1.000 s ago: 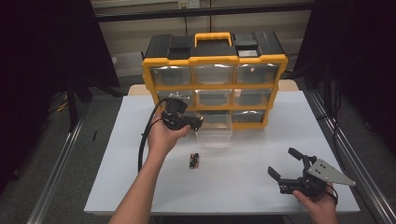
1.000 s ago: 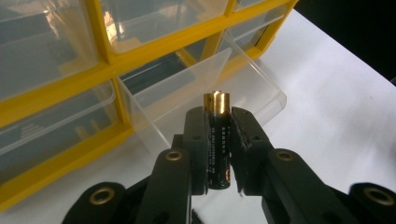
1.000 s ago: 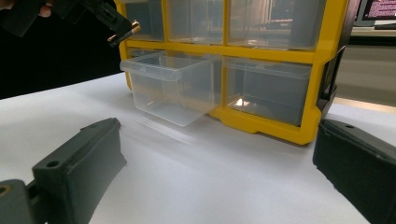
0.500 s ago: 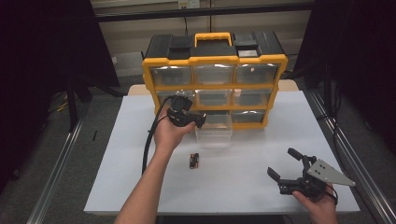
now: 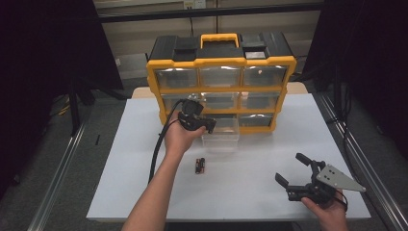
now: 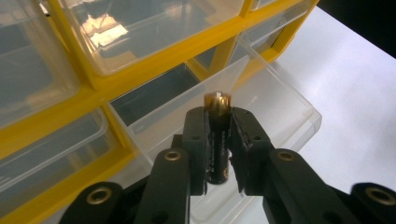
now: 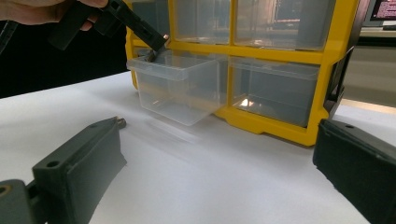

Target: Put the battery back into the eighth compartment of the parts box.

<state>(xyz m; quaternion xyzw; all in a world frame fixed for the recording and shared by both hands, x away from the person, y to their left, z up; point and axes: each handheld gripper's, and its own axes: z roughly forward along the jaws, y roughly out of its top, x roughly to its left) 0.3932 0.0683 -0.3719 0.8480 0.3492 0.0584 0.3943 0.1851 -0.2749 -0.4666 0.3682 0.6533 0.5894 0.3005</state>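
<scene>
Over the pulled-out clear drawer [image 6: 261, 107], the left hand-held gripper [image 6: 218, 122] grips a small battery [image 6: 217, 103], its jaws just easing apart; the right hand-held gripper [image 5: 294, 169] rests released on the tabletop [image 5: 250, 192].

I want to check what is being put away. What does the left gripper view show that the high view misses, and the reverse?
Left gripper view: a dark, brass-tipped part sits between the left gripper jaws, above the pulled-out clear drawer.

High view: a small dark piece lies on the white table, and the right gripper rests open by the near edge.

Both: the yellow organizer and that drawer.
</scene>
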